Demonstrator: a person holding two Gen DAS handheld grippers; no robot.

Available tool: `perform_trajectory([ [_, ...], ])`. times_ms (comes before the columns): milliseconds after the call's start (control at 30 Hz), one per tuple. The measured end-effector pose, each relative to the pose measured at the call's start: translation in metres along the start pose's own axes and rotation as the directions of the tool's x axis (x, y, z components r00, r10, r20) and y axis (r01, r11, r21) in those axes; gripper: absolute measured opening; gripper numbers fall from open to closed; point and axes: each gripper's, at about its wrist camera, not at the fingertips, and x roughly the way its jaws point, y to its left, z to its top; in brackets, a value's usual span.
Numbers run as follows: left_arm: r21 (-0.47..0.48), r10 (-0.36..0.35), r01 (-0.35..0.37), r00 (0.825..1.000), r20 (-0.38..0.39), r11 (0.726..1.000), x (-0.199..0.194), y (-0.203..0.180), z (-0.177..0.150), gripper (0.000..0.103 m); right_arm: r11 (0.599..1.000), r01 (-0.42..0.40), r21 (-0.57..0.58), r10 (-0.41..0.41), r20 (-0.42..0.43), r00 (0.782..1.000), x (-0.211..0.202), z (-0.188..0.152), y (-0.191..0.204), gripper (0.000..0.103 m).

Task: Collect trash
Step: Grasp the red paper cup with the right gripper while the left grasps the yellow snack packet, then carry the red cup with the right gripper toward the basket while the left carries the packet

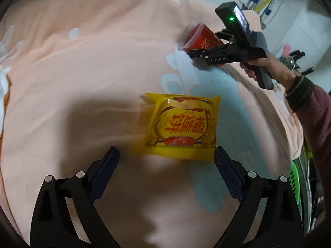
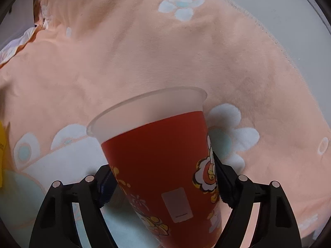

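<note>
A yellow snack packet (image 1: pixel 182 124) with red print lies flat on the peach blanket (image 1: pixel 93 72). My left gripper (image 1: pixel 167 150) is open, its two fingertips either side of the packet's near edge and not pressing on it. Farther right, a red paper cup (image 1: pixel 199 39) with a translucent rim lies tilted on the blanket, and my right gripper (image 1: pixel 202 44) is around it. In the right wrist view the cup (image 2: pixel 161 157) fills the gap between the fingers of the right gripper (image 2: pixel 160 165), both pads against its sides. A sliver of the yellow packet (image 2: pixel 2 144) shows at the left edge.
The blanket has white and pale blue flower patches (image 2: pixel 179 5) and drops off at the right. A green plastic basket (image 1: pixel 294 181) stands below that edge. A person's hand (image 1: pixel 266 64) and dark sleeve (image 1: pixel 318 124) hold the right gripper. White bedding (image 2: pixel 14 43) lies at the far left.
</note>
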Motion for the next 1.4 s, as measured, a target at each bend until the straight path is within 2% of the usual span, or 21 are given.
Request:
perform_trajectory([
  [367, 0.005, -0.02, 0.02, 1.0, 0.008, 1.0, 0.014, -0.001, 0.027, 0.097, 0.992, -0.013, 0.124, 0.004, 0.073, 0.997, -0.042, -0.013, -0.005, 0.072],
  [500, 0.051, -0.058, 0.058, 0.998, 0.008, 0.997, 0.017, 0.003, 0.034, 0.097, 0.981, -0.045, 0.191, 0.024, 0.114, 0.993, -0.066, -0.023, -0.01, 0.072],
  [533, 0.059, -0.089, 0.088, 0.996, 0.004, 0.994, 0.018, 0.004, 0.034, 0.095, 0.979, -0.049, 0.198, 0.025, 0.121, 0.992, -0.07, -0.025, -0.009, 0.072],
  [600, 0.069, -0.107, 0.107, 0.994, 0.001, 0.992, 0.018, 0.005, 0.036, 0.089, 0.974, -0.061, 0.217, 0.032, 0.138, 0.99, -0.082, -0.03, -0.004, 0.072],
  [667, 0.086, -0.134, 0.133, 0.991, 0.003, 0.987, 0.016, 0.005, 0.036, 0.073, 0.967, -0.073, 0.245, 0.036, 0.152, 0.988, -0.104, -0.053, 0.007, 0.072],
  [733, 0.105, -0.154, 0.154, 0.988, -0.005, 0.983, 0.014, 0.003, 0.036, 0.061, 0.962, -0.07, 0.263, 0.028, 0.161, 0.987, -0.119, -0.069, 0.012, 0.072],
  [800, 0.127, -0.14, 0.139, 0.99, 0.002, 0.982, 0.009, -0.001, 0.034, 0.052, 0.955, -0.076, 0.288, 0.027, 0.169, 0.985, -0.128, -0.079, 0.016, 0.072],
  [867, 0.159, -0.135, 0.133, 0.991, 0.007, 0.978, 0.006, -0.01, 0.027, 0.034, 0.943, -0.079, 0.323, 0.022, 0.176, 0.984, -0.138, -0.087, 0.025, 0.072],
  [900, 0.171, -0.132, 0.128, 0.991, 0.012, 0.977, 0.003, -0.013, 0.024, 0.031, 0.939, -0.08, 0.335, 0.019, 0.182, 0.983, -0.144, -0.092, 0.029, 0.072],
  [967, 0.191, -0.126, 0.117, 0.992, 0.032, 0.974, -0.002, -0.02, 0.018, 0.018, 0.929, -0.079, 0.361, 0.009, 0.191, 0.982, -0.158, -0.102, 0.038, 0.072],
  [1133, 0.193, -0.131, 0.114, 0.988, 0.079, 0.975, -0.018, -0.032, 0.007, 0.009, 0.89, -0.084, 0.447, -0.012, 0.208, 0.978, -0.189, -0.129, 0.06, 0.072],
  [1200, 0.21, -0.129, 0.108, 0.988, 0.09, 0.972, -0.023, -0.042, 0.001, 0.008, 0.879, -0.082, 0.47, -0.024, 0.215, 0.976, -0.202, -0.139, 0.069, 0.072],
  [1400, 0.243, -0.193, 0.162, 0.975, 0.108, 0.956, -0.045, -0.066, -0.018, 0.008, 0.835, -0.083, 0.545, -0.065, 0.247, 0.967, -0.243, -0.172, 0.097, 0.072],
])
